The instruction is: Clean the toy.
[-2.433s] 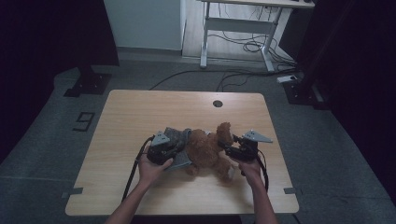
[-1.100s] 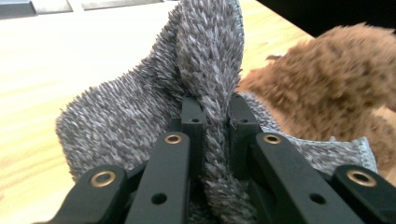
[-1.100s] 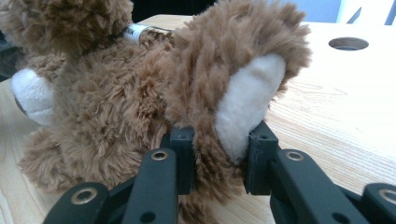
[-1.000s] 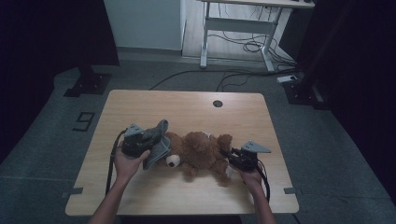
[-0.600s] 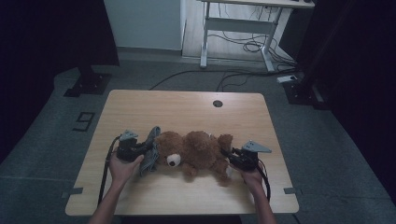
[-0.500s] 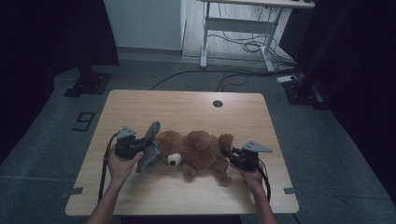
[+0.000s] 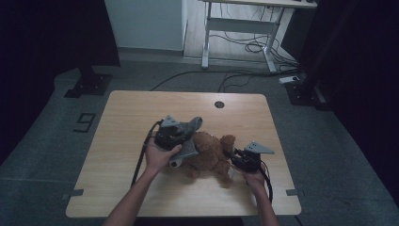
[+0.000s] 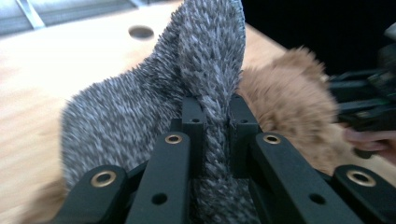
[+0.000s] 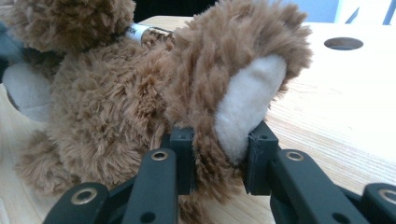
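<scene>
Your left tongs [image 7: 181,136] sit over the head end of the brown teddy bear [image 7: 209,153] in the high view, pinching a grey fuzzy cloth [image 7: 190,128] that stands up from them and drapes down onto the bear. The bear lies on its side near the middle of the wooden surface [image 7: 122,117], on your side of the round hole [image 7: 219,104]. Your right tongs [image 7: 237,157] are at the bear's other end, touching its leg.

From the left gripper view, your left tongs [image 8: 212,126] are pressed together on a fold of the grey cloth [image 8: 140,107]. Its pile is short, spiky and flecked dark and light grey, and it rises in a rounded peak above the tips. Just beyond it on the right is the bear's tan fur [image 8: 292,102], blurred.

From the right gripper view, your right tongs [image 9: 219,154] are clamped on the bear's foot [image 9: 233,88], whose sole is a smooth cream patch ringed by shaggy brown fur. The bear's body [image 9: 107,107] stretches away to the left, with a pale patch at its far left edge. The surface's hole [image 9: 343,43] lies beyond the foot.
</scene>
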`<state>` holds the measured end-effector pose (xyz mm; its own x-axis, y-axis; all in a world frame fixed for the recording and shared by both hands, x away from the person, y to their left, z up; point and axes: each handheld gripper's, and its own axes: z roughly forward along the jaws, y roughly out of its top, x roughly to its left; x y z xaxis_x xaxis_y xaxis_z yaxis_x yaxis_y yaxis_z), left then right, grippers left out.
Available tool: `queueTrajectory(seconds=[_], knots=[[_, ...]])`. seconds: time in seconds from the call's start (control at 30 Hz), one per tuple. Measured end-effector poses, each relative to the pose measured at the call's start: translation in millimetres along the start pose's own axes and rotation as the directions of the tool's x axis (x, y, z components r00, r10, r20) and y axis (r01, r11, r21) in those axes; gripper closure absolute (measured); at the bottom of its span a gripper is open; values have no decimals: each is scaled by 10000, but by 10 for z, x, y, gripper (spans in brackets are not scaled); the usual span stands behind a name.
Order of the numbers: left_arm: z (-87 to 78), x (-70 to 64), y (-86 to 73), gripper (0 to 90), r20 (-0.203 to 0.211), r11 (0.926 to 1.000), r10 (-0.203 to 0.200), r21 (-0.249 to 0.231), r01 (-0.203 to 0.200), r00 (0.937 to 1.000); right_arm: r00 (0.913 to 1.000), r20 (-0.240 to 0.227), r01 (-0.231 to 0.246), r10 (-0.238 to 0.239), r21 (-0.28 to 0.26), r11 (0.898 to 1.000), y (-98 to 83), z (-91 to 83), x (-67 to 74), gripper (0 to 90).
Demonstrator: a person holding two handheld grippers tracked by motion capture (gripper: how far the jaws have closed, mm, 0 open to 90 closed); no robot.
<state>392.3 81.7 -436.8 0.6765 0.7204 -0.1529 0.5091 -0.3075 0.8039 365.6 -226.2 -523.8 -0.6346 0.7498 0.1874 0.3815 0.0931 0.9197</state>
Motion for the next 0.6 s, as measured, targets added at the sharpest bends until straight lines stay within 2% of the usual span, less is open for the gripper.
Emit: queueTrajectory(seconds=[0.07, 0.17, 0.33, 0.43, 0.53, 0.6], knots=[[56, 4, -63, 804, -179, 10000, 22, 7, -22, 9998, 10000, 52, 12, -13, 35, 10000, 0, -5, -1, 702], [-10, 77, -130, 804, -318, 10000, -73, -23, 72, 9995, 10000, -16, -17, 18, 39, 10000, -2, -5, -6, 703], [-258, 264, -242, 803, -460, 9992, -332, -245, 321, 9984, 9999, -108, -50, 51, 86, 10000, -1, -4, 7, 706], [-401, 351, -270, 802, -717, 9983, -446, -409, 417, 9964, 9999, -95, -82, 82, 90, 9999, -3, -3, 7, 705], [-506, 438, -322, 803, -917, 9969, -623, -533, 575, 9938, 9999, -80, -137, 138, 99, 9999, -6, 0, 6, 705], [-549, 490, -377, 803, -908, 9952, -803, -633, 747, 9926, 9999, -88, -129, 130, 88, 9999, -8, 3, 3, 706]])
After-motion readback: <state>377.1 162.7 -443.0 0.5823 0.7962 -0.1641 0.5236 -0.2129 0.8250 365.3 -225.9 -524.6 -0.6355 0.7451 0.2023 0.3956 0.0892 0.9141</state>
